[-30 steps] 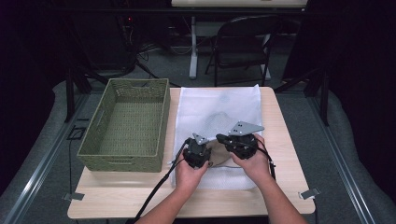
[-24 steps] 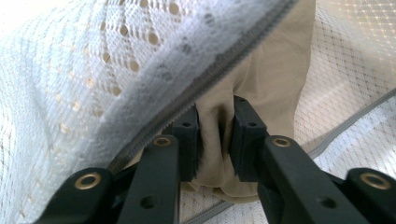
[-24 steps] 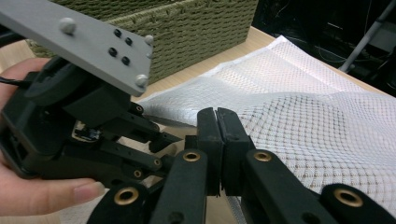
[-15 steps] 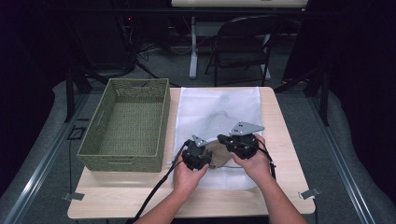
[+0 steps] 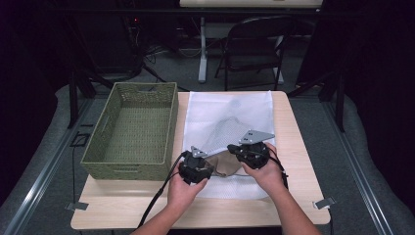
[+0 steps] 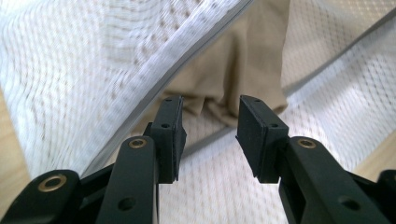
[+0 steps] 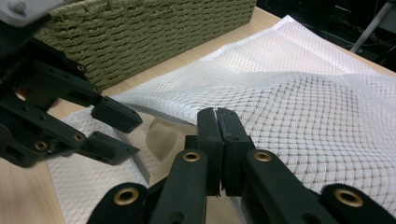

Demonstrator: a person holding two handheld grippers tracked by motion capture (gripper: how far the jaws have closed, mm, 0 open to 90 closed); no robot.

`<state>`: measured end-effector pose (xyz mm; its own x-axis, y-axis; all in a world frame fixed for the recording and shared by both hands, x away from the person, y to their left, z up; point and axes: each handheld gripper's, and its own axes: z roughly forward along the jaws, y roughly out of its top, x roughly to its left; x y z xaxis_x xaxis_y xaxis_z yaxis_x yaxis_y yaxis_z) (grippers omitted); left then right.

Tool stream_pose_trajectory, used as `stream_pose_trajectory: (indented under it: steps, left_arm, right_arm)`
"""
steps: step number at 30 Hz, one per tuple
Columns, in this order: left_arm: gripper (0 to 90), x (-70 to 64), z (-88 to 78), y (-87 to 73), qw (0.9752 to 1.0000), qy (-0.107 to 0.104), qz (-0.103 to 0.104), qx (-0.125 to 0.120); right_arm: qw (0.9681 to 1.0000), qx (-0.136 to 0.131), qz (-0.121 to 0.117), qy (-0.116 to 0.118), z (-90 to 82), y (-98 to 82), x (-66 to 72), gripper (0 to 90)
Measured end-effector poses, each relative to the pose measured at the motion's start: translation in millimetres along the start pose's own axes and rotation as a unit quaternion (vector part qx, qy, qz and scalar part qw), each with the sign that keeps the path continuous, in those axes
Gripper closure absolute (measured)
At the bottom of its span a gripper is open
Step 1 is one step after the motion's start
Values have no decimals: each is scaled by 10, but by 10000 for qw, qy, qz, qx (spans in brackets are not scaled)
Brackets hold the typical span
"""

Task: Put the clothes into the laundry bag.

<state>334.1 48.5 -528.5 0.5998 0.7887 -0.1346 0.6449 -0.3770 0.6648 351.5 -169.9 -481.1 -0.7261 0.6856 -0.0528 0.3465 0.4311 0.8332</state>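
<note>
A white mesh bag [image 5: 230,110] lies flat on the wooden table [image 5: 293,147], and a tan cloth [image 5: 222,164] shows at its near opening. My right gripper [image 5: 235,149] is shut on the bag's upper edge and holds that layer lifted; the right gripper view shows its jaws [image 7: 218,116] pressed together at the mesh [image 7: 303,102]. My left gripper [image 5: 208,169] sits just left of it at the opening. Its jaws have just been opening. In the left gripper view they [image 6: 210,135] stand apart with nothing between the pads, in front of the tan cloth [image 6: 243,70] under the bag's hem [image 6: 187,56].
A green woven basket [image 5: 129,169] stands on the table's left half, close beside the bag. A folding chair [image 5: 254,44] and table legs stand on the floor beyond the far edge. Bare wood runs along the near edge.
My left gripper has drawn back a little toward the near edge and left, and its jaws have spread apart. The right gripper has stayed put, still shut.
</note>
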Motion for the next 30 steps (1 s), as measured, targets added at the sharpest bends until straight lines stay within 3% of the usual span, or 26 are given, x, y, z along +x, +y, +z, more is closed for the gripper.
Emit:
stream_pose_trajectory:
  steps: [16, 22, 24, 30]
  left_arm:
    - [557, 126, -229, -296, 9992, -44, 331, 234]
    - [526, 188, -313, -382, 9991, -130, 370, 184]
    - [509, 206, -326, -409, 9993, -188, 279, 147]
    - [487, 267, -344, -449, 9994, -187, 283, 86]
  right_arm:
    - [9998, 195, 3, -44, 5, -84, 27, 885]
    - [9998, 153, 74, -131, -92, -124, 57, 797]
    - [9997, 137, 80, -201, -137, -142, 64, 765]
    - [9987, 136, 173, -454, -322, -234, 39, 654]
